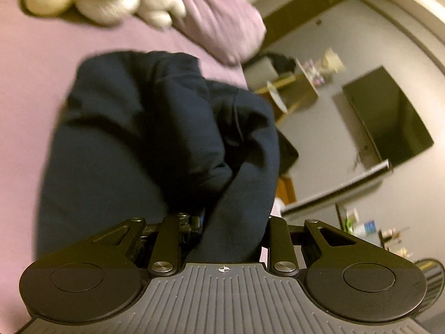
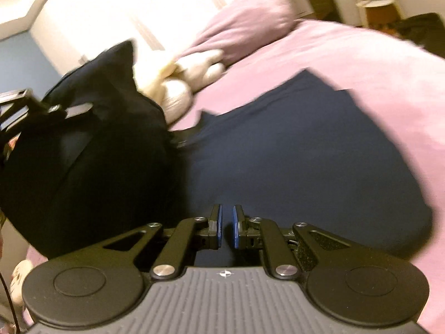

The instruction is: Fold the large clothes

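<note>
1. I see open pink bed sheet [image 2: 375, 89] right of the dark navy fabric garment [image 2: 292, 167].
2. Cream plush toys [image 2: 180, 83] and a mauve pillow [image 2: 244, 25] crowd the far end.
3. The garment's flat part runs towards them.
4. My left tool [image 1: 235, 222] clamps a raised fold; my right tool [image 2: 226, 226] stands narrow, nothing between its pads.

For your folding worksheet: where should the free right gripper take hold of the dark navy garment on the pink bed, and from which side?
Probably the navy garment's free far edge beside the pink bedsheet, coming from the right gripper; it lies flat and unobstructed there.
</note>
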A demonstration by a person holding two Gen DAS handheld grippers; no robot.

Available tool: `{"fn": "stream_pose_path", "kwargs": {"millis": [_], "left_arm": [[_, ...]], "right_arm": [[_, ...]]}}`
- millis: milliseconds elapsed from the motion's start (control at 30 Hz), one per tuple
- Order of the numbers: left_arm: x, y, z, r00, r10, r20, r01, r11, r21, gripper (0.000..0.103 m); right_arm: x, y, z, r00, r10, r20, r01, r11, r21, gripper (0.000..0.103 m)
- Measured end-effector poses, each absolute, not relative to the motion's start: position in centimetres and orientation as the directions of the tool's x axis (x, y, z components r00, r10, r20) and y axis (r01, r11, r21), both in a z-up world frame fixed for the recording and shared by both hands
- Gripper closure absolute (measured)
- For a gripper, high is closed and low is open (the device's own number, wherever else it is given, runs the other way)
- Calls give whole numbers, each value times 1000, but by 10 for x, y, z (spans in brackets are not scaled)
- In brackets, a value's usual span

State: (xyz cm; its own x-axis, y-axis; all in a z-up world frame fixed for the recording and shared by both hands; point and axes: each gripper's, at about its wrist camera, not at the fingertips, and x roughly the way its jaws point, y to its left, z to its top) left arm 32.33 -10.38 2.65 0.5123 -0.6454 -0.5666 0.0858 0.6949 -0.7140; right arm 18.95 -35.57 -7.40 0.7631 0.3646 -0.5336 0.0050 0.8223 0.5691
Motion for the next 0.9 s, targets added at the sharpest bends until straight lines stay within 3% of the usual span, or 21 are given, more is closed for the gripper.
{"fn": "stream_pose_path", "kwargs": {"millis": [100, 200, 267, 300, 333, 467, 633, 767, 900], "left_arm": [[335, -145, -5, 466, -664, -585, 99, 696, -711, 70], [344, -162, -37, 436, -681, -588, 56, 673, -738, 54], [343, -166, -44, 452, -700, -552, 61, 642, -764, 35], [343, -167, -44, 457, -718, -525, 81, 621, -780, 20], [343, -169, -41, 451, -744, -493, 99, 590, -801, 13], [339, -173, -17, 399, -780, -483, 131, 570, -811, 14], [298, -135, 44, 505, -786, -357, 308, 550, -776, 11], [280, -83, 52, 723, -533, -439, 194, 767, -611, 11], [285, -41, 28, 776, -307, -551, -44, 846, -532, 13]], "right_arm": [[176, -385, -81, 776, 328, -539, 58, 814, 578, 94], [164, -402, -86, 789, 293, -541, 95, 810, 578, 94], [162, -407, -89, 784, 283, -553, 118, 806, 580, 94], [160, -409, -92, 780, 282, -559, 129, 802, 584, 94], [159, -412, -95, 777, 284, -561, 137, 795, 591, 94], [153, -413, -93, 780, 279, -561, 147, 789, 596, 94], [144, -414, -73, 818, 225, -529, 141, 814, 564, 93], [135, -410, -45, 861, 173, -478, 129, 835, 535, 93], [125, -383, -3, 923, 207, -326, -17, 865, 502, 93]]}}
